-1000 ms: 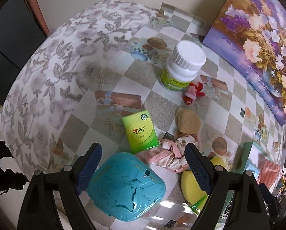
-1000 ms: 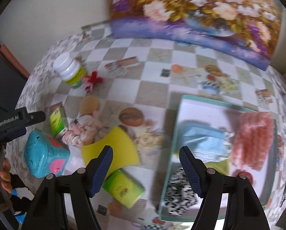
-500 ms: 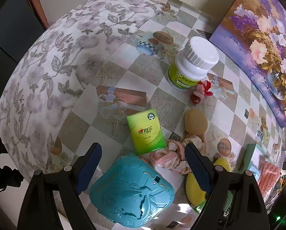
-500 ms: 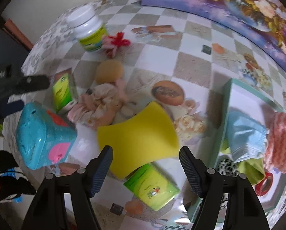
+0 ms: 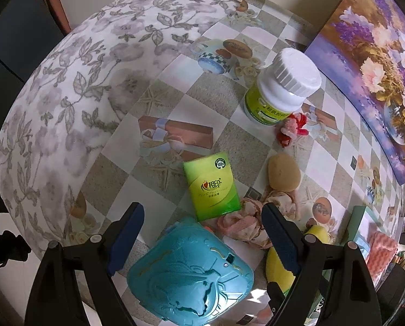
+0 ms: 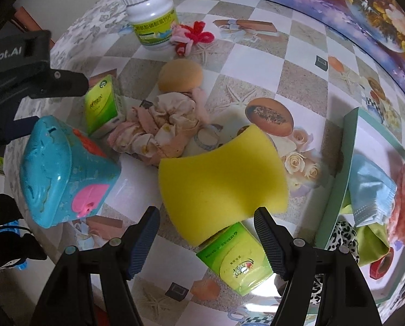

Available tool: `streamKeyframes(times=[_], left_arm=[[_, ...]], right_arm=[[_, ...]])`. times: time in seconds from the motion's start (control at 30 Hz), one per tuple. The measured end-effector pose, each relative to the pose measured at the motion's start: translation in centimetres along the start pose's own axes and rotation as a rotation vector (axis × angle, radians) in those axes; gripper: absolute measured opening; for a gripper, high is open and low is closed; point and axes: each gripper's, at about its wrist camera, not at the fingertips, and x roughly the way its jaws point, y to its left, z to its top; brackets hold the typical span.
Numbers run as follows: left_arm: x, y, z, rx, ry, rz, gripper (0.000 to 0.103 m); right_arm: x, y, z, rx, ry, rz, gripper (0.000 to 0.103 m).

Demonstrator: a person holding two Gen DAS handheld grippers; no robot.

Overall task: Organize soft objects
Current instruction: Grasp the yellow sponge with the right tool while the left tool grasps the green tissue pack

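a: the right gripper [image 6: 206,224] hung with jaws spread over the yellow sponge [image 6: 221,176], which lay near the green tray [image 6: 335,190] on the right.

b: the left gripper [image 5: 201,226] was spread too, holding nothing. the best grip likely spanned the sponge's narrow waist, clear of the tissue pack [image 6: 236,263] beneath.

Left gripper [image 5: 199,218] and right gripper [image 6: 206,222], fingers spread wide, both empty.

A white-capped bottle [image 6: 153,13] with a green label stands upright on the checkered tabletop [image 6: 297,87]. A teal plastic case [image 6: 63,168] lies near a green tissue pack [image 5: 212,186]. A flower painting [image 5: 373,62] stands at the tabletop's edge.
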Motion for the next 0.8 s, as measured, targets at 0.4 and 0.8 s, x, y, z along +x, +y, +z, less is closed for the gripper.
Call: streamKeyframes(times=[0.4, 0.8], left_arm=[[0.0, -0.2, 0.1, 0.008, 0.002, -0.008, 0.089], [-0.2, -0.2, 0.0, 0.011, 0.000, -0.024, 0.089]], right_arm=[[1.1, 0.7, 1.0, 0.004, -0.008, -0.036, 0.079], [1.9, 0.9, 0.0, -0.016, 0.040, -0.038, 0.079]])
